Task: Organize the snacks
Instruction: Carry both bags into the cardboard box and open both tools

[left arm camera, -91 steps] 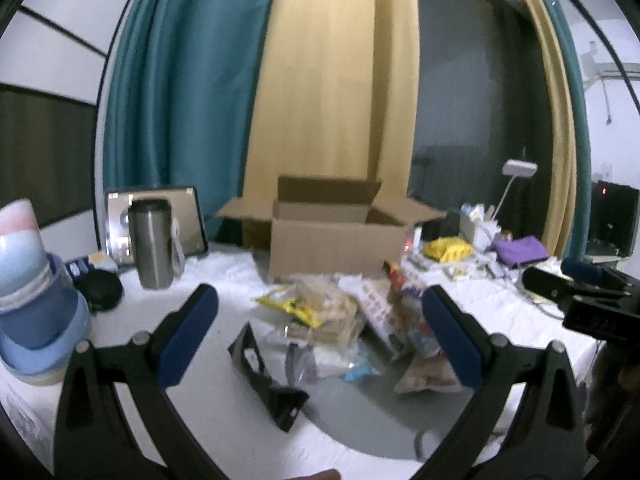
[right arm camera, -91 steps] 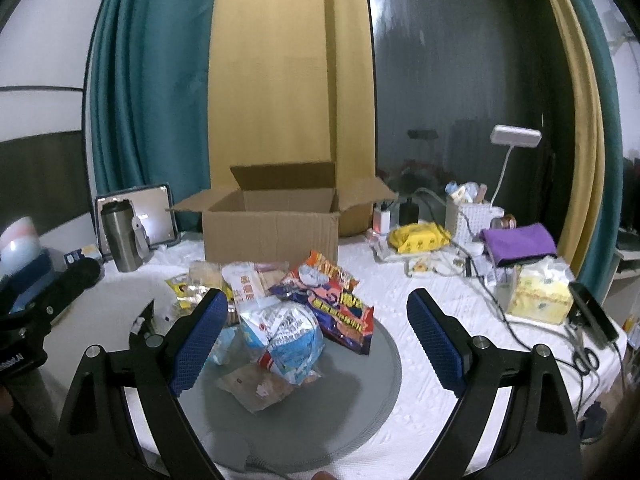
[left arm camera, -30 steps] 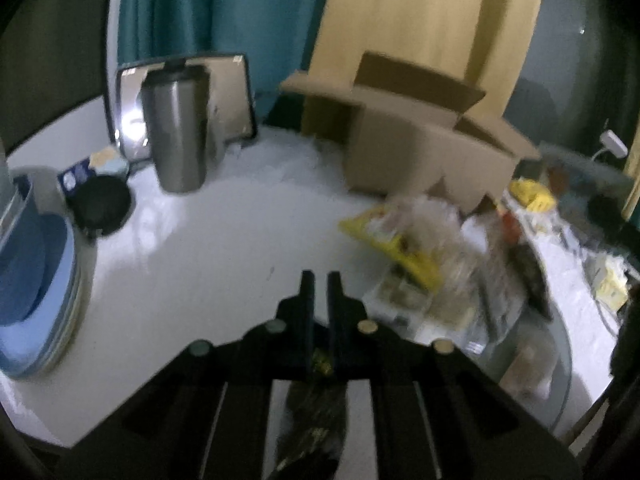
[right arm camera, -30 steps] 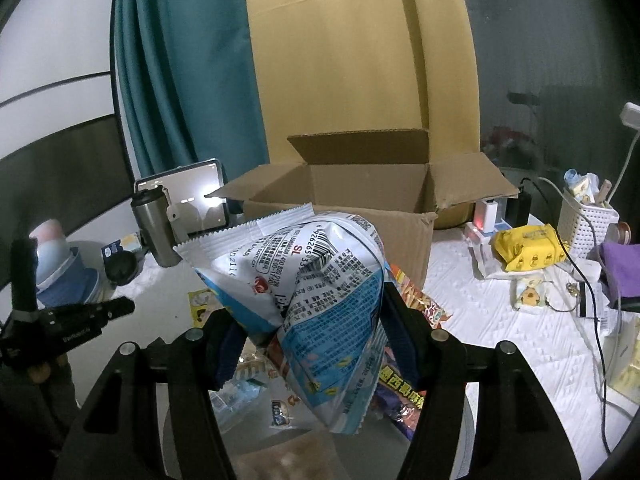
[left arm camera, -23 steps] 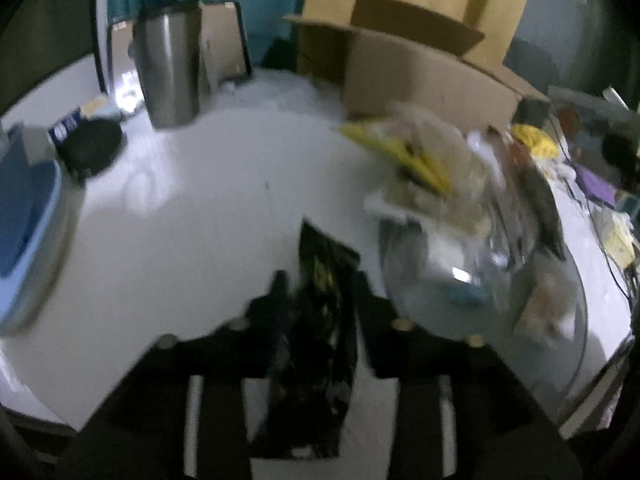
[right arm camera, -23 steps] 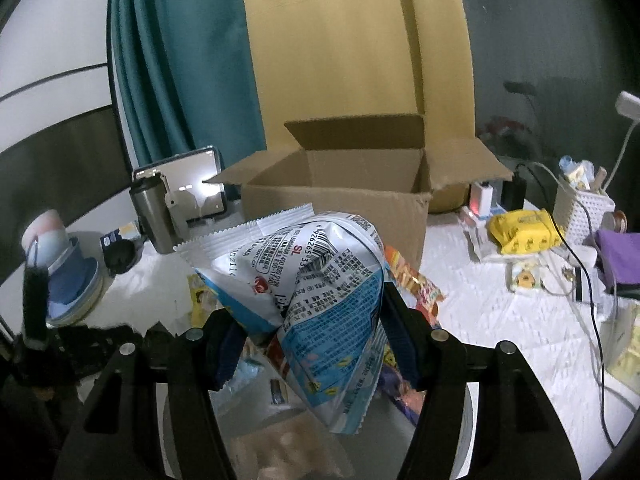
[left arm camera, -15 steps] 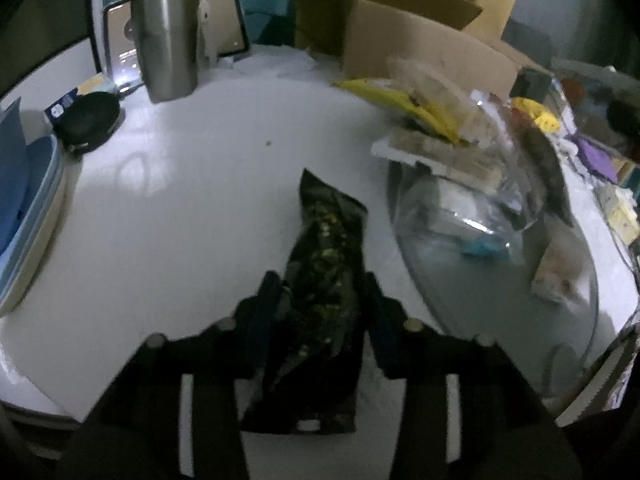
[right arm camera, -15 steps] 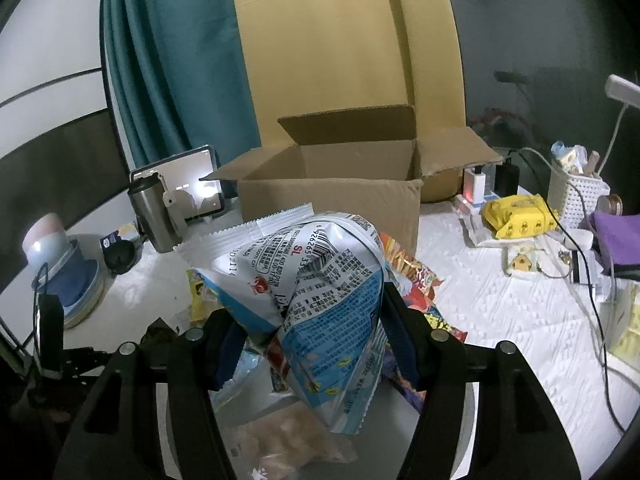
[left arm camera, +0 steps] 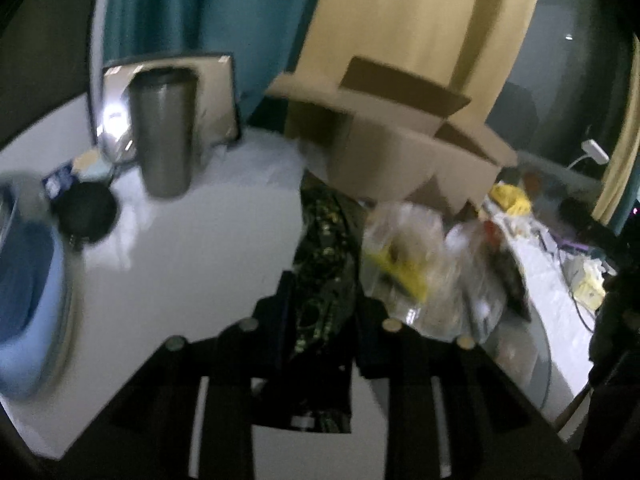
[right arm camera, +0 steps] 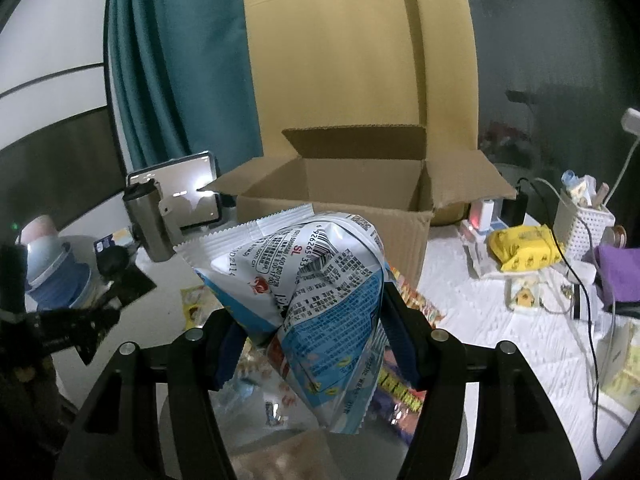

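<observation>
**A:** In the left wrist view, what do you have?

**B:** My left claw (left arm camera: pixel 320 312) is closed on a dark snack packet (left arm camera: pixel 324 256), thin crinkled foil with yellow-green print. The picture is blurred. The cardboard box (left arm camera: pixel 400 160) stands ahead on the white surface (left arm camera: pixel 192 248), flaps open, with a steel tumbler (left arm camera: pixel 166 136) to its left. I think I should bring the packet above the front wall before I loosen the grip, because such a light, limp film can catch on a flap.

**A:** And the right wrist view?

**B:** My right claw (right arm camera: pixel 310 340) grips a white and blue snack bag (right arm camera: pixel 316 300), puffy, glossy, with a serrated seal edge; the pads squeeze it at the middle. The box (right arm camera: pixel 340 208) is just behind it, its hollow inside empty as far as I can see. More snacks (right arm camera: pixel 404 300) lie below on a grey round mat (right arm camera: pixel 452 448). In my judgement the air-filled bag may slip, so I would hold it firmly but not crush it, and release low inside the box.
</observation>
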`<state>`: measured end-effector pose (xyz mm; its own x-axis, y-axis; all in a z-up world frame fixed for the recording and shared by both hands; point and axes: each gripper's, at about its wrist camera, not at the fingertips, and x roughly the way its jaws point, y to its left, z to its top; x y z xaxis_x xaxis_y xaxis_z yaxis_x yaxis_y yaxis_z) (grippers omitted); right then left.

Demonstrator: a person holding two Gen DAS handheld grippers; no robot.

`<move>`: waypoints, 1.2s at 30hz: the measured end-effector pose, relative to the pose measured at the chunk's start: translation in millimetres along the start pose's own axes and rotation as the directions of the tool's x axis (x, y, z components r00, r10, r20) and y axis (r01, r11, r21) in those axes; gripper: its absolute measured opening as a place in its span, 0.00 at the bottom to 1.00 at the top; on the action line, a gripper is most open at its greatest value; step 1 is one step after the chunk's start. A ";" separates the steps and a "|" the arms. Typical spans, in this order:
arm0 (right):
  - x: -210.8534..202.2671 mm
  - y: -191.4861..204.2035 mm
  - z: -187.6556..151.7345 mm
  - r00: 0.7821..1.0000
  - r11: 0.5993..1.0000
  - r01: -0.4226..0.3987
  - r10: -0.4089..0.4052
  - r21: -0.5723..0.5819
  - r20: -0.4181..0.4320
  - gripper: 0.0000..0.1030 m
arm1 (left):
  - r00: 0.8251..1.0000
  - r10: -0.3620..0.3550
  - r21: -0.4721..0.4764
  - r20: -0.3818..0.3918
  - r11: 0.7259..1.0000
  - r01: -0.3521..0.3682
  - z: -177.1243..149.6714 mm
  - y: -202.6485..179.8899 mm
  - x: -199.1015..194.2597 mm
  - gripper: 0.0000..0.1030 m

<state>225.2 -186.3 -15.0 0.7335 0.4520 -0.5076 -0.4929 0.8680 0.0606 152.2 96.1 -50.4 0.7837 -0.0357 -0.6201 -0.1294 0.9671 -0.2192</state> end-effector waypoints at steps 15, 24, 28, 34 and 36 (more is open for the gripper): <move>73.8 -18.6 50.1 0.999 0.999 0.037 -0.036 -0.040 0.012 0.64 | 0.978 -0.171 0.104 0.122 0.982 0.159 109.7 -39.4 76.2 0.25; 122.7 -32.5 91.4 0.999 0.998 0.039 -0.038 -0.048 0.020 0.64 | 0.968 -0.222 0.110 0.116 0.972 0.210 158.4 -59.6 125.9 0.25; 144.8 -39.6 112.9 0.999 0.999 0.047 -0.047 -0.022 0.019 0.64 | 0.968 -0.218 0.114 0.126 0.972 0.204 181.9 -65.4 142.9 0.25; 170.8 -49.6 137.3 0.997 0.998 0.065 -0.065 -0.009 0.038 0.76 | 0.976 -0.189 0.116 0.105 0.977 0.177 208.2 -73.7 173.1 0.38; 179.3 -51.8 139.9 0.995 0.996 0.090 -0.089 -0.010 0.032 0.81 | 0.975 -0.194 0.095 0.105 0.978 0.184 211.3 -74.0 175.3 0.65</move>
<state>447.8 -121.5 11.0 0.7893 0.3792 -0.4830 -0.4300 0.9028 0.0060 427.5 71.5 16.3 0.8532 -0.1962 -0.4833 0.0759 0.9634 -0.2570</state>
